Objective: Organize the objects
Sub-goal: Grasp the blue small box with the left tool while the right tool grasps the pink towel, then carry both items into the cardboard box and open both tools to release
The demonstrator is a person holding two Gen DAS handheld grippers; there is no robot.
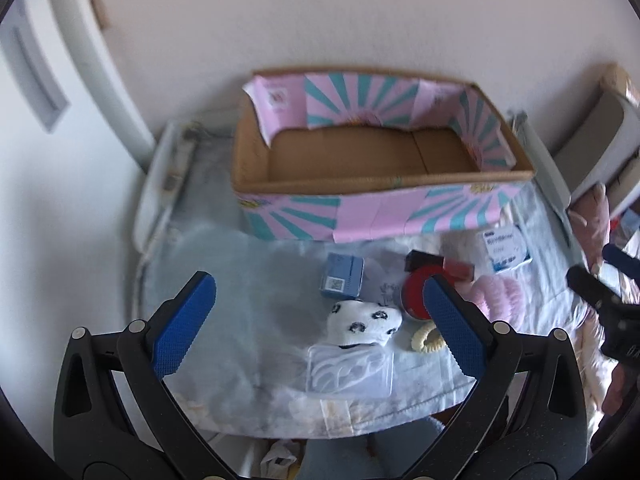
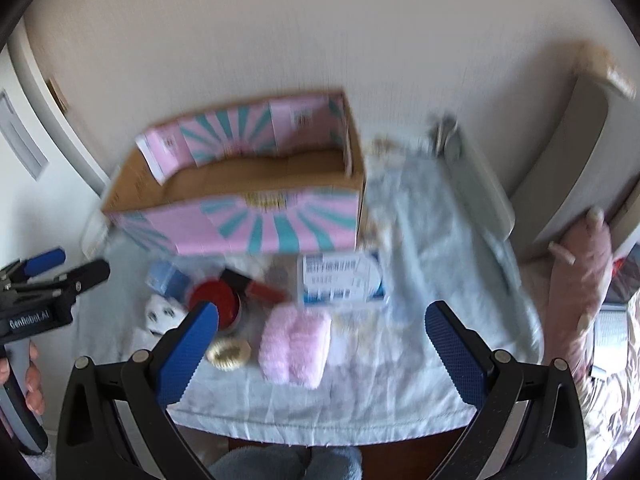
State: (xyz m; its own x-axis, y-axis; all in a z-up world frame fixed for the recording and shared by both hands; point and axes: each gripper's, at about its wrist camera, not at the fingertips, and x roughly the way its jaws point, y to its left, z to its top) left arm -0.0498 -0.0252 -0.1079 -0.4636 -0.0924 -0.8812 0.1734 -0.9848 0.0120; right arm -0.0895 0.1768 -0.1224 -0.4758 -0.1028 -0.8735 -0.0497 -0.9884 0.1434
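Hovering with my left gripper (image 1: 318, 314) and right gripper (image 2: 322, 330) both spread and empty, I should take 1 item first, the near sock (image 1: 362, 322), then lift it into the far box (image 1: 384, 188).

A home bedroom (cloth-covered table (image 1: 248, 280), plush toy (image 2: 580, 264)).

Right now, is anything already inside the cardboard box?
No, the left wrist view shows the cardboard box with only its bare brown floor visible.
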